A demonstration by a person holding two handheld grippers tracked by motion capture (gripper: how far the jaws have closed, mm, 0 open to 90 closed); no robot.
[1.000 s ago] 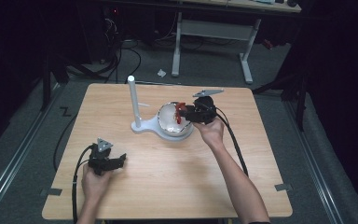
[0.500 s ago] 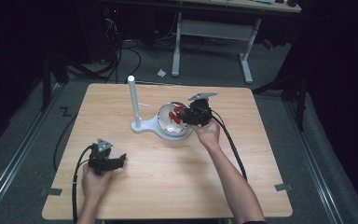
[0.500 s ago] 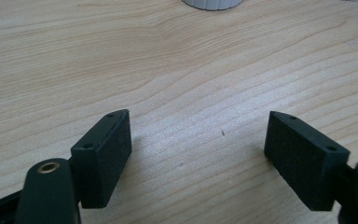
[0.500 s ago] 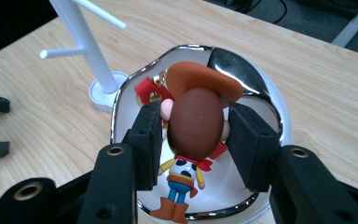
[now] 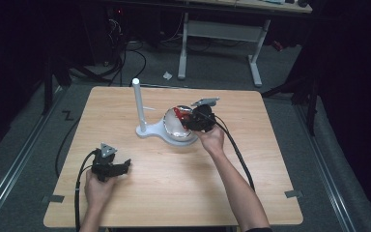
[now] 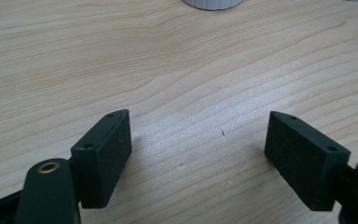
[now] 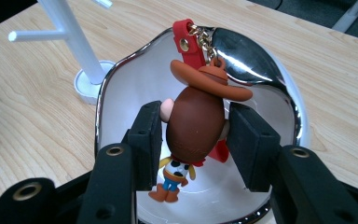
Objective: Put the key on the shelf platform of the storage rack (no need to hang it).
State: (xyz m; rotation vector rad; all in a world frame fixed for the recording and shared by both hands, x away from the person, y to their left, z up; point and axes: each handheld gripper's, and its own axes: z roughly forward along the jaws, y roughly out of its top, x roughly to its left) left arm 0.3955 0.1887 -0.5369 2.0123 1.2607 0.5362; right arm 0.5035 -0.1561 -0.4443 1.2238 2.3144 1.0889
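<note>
The right gripper [image 7: 195, 135] is pinching a brown cowboy-figure keychain [image 7: 196, 126] with a red strap and gold chain by its head, holding it over the shiny silver metal bowl [image 7: 261, 70] (white inside) near the middle of the light wooden table [image 5: 174, 193]. The bowl is sitting just right of a white plastic stand [image 5: 138, 104] with an upright post. At the near left, the left gripper [image 6: 198, 154] is resting low over bare wood, its jaws spread wide with nothing between them.

A lab: bare wooden table [image 5: 174, 193], floor cables [image 5: 125, 53], adjustable desk frame [image 5: 220, 34] behind
</note>
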